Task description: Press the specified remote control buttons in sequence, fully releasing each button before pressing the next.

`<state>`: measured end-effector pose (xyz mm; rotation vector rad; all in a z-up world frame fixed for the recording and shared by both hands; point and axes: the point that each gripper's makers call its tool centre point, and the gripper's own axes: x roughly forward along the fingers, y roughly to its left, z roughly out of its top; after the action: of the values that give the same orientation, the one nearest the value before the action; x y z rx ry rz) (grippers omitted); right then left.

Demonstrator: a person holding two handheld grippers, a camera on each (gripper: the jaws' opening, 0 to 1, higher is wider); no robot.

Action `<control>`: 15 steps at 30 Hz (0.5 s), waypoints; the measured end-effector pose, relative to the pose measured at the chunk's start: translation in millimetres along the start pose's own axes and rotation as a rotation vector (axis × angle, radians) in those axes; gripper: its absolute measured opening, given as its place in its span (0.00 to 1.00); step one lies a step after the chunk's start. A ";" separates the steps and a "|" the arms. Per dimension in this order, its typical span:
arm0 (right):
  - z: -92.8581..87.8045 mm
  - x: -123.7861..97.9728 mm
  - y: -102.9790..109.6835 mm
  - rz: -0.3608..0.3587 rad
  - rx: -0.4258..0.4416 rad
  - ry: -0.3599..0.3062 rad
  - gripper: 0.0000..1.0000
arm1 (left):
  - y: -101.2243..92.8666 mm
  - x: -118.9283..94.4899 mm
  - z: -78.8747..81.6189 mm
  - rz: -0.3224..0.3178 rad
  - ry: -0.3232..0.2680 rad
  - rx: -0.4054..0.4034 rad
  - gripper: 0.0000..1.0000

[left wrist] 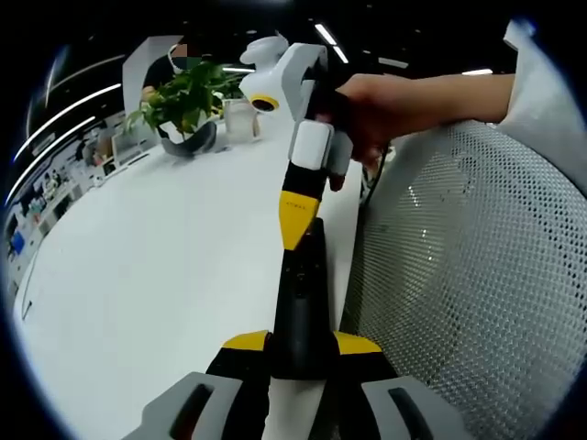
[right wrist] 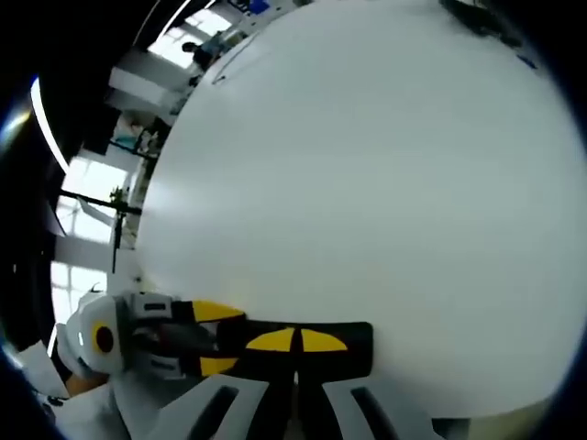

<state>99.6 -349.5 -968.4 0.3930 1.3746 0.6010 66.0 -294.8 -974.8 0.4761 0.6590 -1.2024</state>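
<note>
A black remote control (left wrist: 303, 293) sticks out forward from my left gripper (left wrist: 301, 344), whose yellow-tipped jaws are shut on its near end. From above, a hand (left wrist: 385, 105) brings in my right gripper (left wrist: 295, 229); its yellow fingertips are closed together and rest on the far part of the remote. In the right gripper view the remote (right wrist: 353, 344) lies crosswise at the bottom, with the right gripper (right wrist: 295, 341) shut, its tips down on the remote's top face. The left gripper (right wrist: 220, 339) clamps the remote from the left. The buttons are hidden.
The remote hangs over the edge of a white table (left wrist: 156, 275). A potted green plant (left wrist: 188, 105) and a glass jar (left wrist: 240, 119) stand at the table's far end. A white mesh chair back (left wrist: 477, 275) is close on the right.
</note>
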 end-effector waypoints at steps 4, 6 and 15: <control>-1.2 -0.7 2.4 -0.007 -0.015 -0.003 0.00 | 0.2 -0.2 0.3 0.001 0.000 0.000 0.24; -1.2 -0.7 3.6 -0.019 -0.033 -0.004 0.00 | 0.3 -0.2 0.3 0.001 0.001 0.000 0.25; -10.1 -2.3 12.5 -0.040 -0.093 0.031 0.00 | 1.0 -0.4 -0.1 0.006 0.006 -0.002 0.25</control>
<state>87.4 -341.9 -960.9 0.2822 1.3760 0.6381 66.8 -294.2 -974.6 0.4803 0.6635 -1.1947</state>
